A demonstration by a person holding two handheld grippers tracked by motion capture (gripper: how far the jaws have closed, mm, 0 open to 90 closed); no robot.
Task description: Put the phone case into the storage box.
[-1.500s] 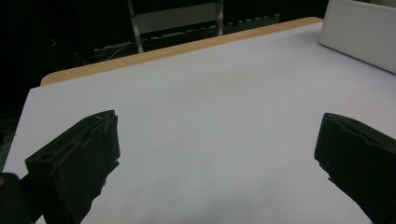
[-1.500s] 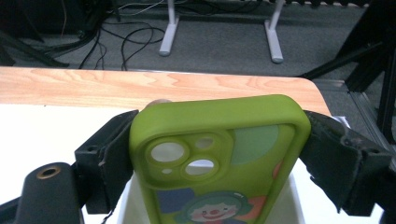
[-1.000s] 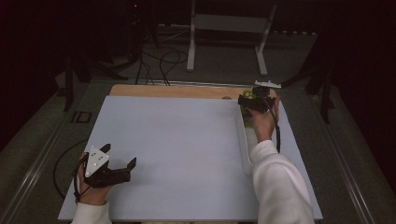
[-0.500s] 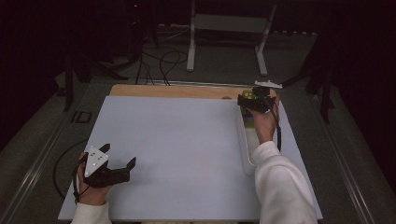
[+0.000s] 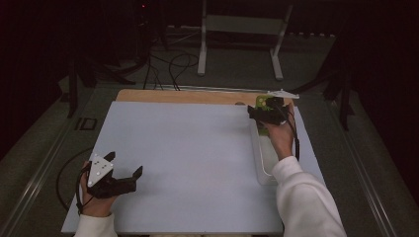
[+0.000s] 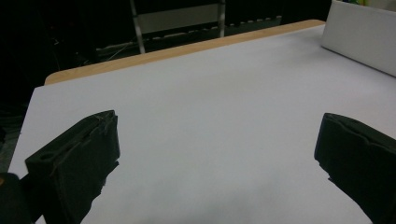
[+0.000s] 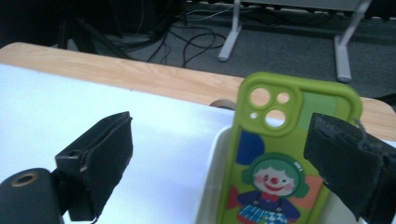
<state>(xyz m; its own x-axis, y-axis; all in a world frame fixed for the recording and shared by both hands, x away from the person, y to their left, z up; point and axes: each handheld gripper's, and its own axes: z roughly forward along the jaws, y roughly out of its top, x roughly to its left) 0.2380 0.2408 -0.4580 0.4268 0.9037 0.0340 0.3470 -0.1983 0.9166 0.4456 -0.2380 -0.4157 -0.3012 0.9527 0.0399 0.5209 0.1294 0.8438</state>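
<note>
Fingers (image 7: 343, 161) apart, green clown-printed phone case (image 7: 285, 158)

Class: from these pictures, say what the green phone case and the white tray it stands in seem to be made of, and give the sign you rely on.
Phone case: probably soft silicone or rubbery plastic, matte lime green with a printed clown; its thick rounded edges and moulded camera holes suggest this.
Tray: likely hard plastic, plain white and smooth; its thin, even walls and rounded rim point that way, though the look leaves it open.

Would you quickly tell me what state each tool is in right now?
Left tool: open, holding nothing, above the white table sheet.
Right tool: open, jaws either side of the green cartoon-printed phone case, not closed on it.
</note>
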